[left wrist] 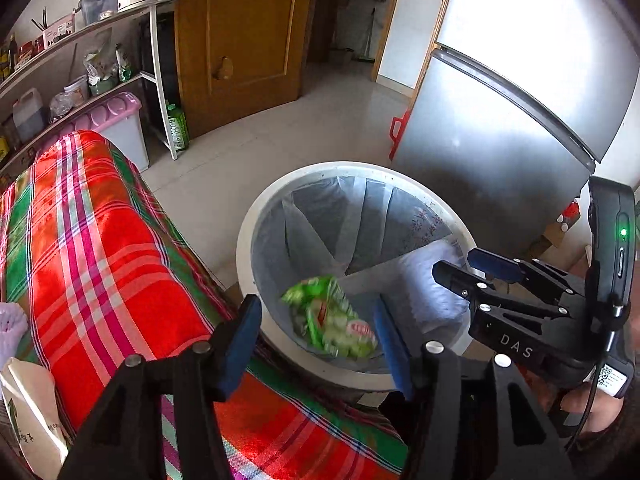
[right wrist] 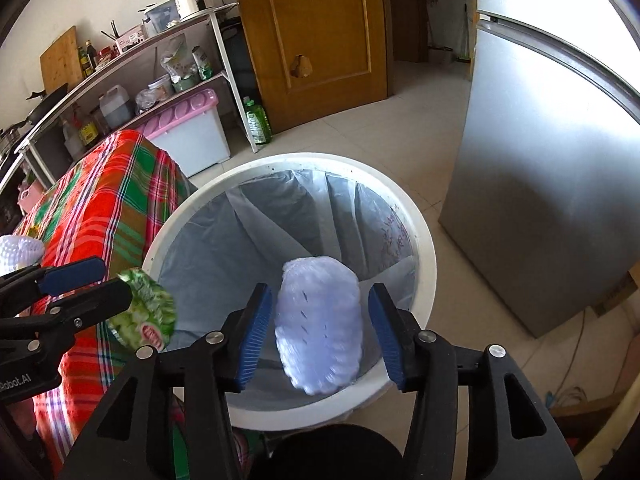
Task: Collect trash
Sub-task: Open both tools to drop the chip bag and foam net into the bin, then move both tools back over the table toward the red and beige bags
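A white round trash bin point(left wrist: 256, 216) with a pale liner stands on the floor beside the table; it also shows in the right wrist view point(right wrist: 424, 240). My left gripper point(left wrist: 318, 334) is open over the bin's near rim, and a green snack wrapper point(left wrist: 332, 320) is blurred between its fingers, apart from both pads. In the right wrist view the wrapper point(right wrist: 144, 316) hangs at the left gripper's tip. My right gripper point(right wrist: 320, 332) is open over the bin, and a white foam net point(right wrist: 320, 320) is blurred between its fingers, touching neither pad.
A table with a red and green plaid cloth point(left wrist: 104, 248) lies left of the bin. A white paper bag point(left wrist: 32, 408) sits at its near left. A silver fridge point(left wrist: 520, 120) stands right, a shelf rack point(left wrist: 100, 60) and wooden door point(left wrist: 240, 40) behind.
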Tool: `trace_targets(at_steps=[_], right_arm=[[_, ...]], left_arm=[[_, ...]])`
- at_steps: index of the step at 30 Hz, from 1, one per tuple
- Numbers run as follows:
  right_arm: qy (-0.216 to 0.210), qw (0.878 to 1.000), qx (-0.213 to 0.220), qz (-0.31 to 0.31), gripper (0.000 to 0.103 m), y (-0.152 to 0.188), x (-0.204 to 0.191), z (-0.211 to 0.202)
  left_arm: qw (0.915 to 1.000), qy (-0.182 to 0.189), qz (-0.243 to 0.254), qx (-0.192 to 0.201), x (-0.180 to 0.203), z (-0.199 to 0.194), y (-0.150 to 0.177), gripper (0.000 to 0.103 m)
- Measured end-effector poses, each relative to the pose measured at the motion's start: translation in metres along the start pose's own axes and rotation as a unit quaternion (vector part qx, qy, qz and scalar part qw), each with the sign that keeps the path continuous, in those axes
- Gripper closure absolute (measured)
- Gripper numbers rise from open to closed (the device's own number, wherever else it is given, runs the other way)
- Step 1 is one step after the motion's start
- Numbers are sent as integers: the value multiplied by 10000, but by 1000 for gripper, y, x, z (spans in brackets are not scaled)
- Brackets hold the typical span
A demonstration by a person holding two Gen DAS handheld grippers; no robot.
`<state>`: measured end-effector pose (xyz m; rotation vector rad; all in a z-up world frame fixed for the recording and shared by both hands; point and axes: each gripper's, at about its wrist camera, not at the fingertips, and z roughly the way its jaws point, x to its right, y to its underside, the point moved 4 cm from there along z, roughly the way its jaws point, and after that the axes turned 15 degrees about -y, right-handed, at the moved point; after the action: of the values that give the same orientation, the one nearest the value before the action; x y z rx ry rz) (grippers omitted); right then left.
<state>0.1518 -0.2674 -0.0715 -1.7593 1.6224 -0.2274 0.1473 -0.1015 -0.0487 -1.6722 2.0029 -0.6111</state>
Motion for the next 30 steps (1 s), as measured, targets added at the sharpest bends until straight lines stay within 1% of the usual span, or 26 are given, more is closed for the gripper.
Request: trace_targets(at_steps=[4, 10, 15, 19, 21, 25, 27, 30], right_arm=[[60, 10000, 33, 31, 52, 0, 0, -2], [62, 9998, 199, 30, 51, 1, -5, -16], [-4, 9993, 379, -29, 51, 1, -18, -31], [-109, 9985, 525, -91, 51, 2, -33, -44], [-163, 9981, 577, -156, 51, 4, -42, -49], [-304, 9967, 670, -337, 51, 5, -64, -58], [-425, 9958, 704, -402, 51, 7, -77, -60], [-625, 9941, 736, -501, 51, 10, -95, -61]], left_arm=[[10000, -4, -74, 9, -4, -3, 0, 41], [9997, -9, -169, 196, -13, -22, 0, 38], [9988, -50, -288, 404, -25, -44, 3, 33], [9972, -222, -415, 579, -40, -64, 8, 31], [9963, -189, -525, 653, -49, -73, 13, 28], [9938, -393, -718, 755, -71, -91, 23, 26], [9924, -489, -771, 828, -82, -99, 32, 24], [9889, -702, -979, 871, -105, -110, 46, 22]])
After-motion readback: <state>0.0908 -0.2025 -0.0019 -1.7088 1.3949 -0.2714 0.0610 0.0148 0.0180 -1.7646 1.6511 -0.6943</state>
